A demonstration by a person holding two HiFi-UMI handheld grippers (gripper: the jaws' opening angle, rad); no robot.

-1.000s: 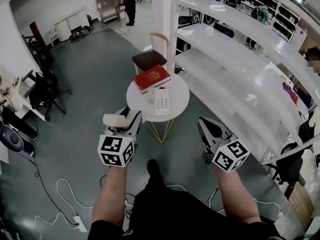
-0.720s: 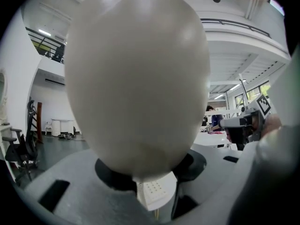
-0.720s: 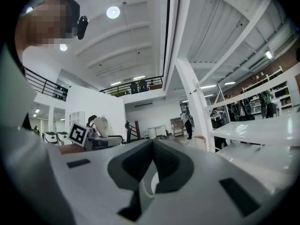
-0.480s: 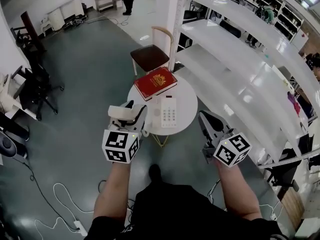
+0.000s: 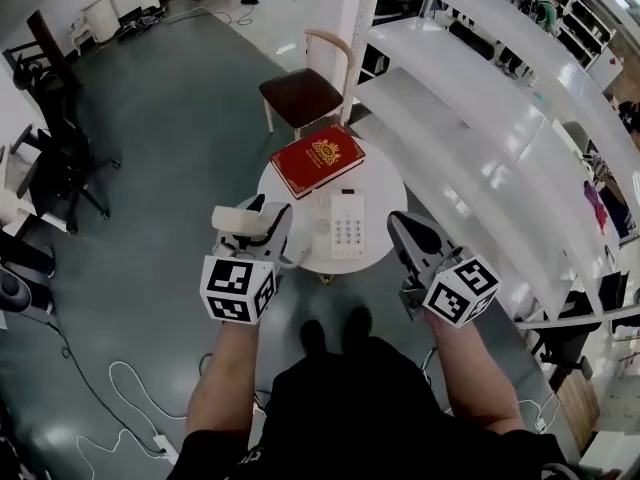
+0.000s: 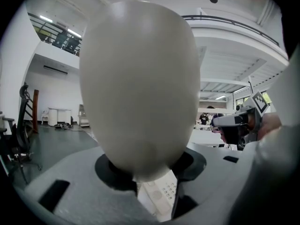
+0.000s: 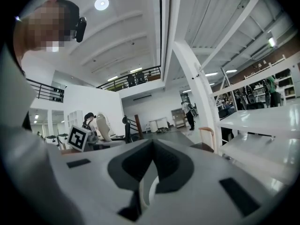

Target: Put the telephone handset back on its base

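Observation:
A white telephone base (image 5: 343, 225) with a keypad lies on a small round white table (image 5: 385, 183), in front of a red book (image 5: 318, 158). My left gripper (image 5: 257, 226) is at the table's left edge, shut on the white handset (image 5: 243, 219). In the left gripper view the handset's rounded end (image 6: 140, 88) fills the picture, and the keypad (image 6: 161, 196) shows below it through the jaw gap. My right gripper (image 5: 402, 230) hovers at the table's right edge. Its jaws (image 7: 149, 172) meet at the tips with nothing held.
A wooden chair with a dark seat (image 5: 300, 93) stands behind the table. Long white shelves (image 5: 470, 118) run along the right. A black office chair (image 5: 55, 158) stands at the left, and a white cable (image 5: 120, 388) lies on the grey floor. The person's feet are just below the table.
The person has stepped up to the table, so both grippers now reach its near edge. The handset has stayed in the left gripper throughout.

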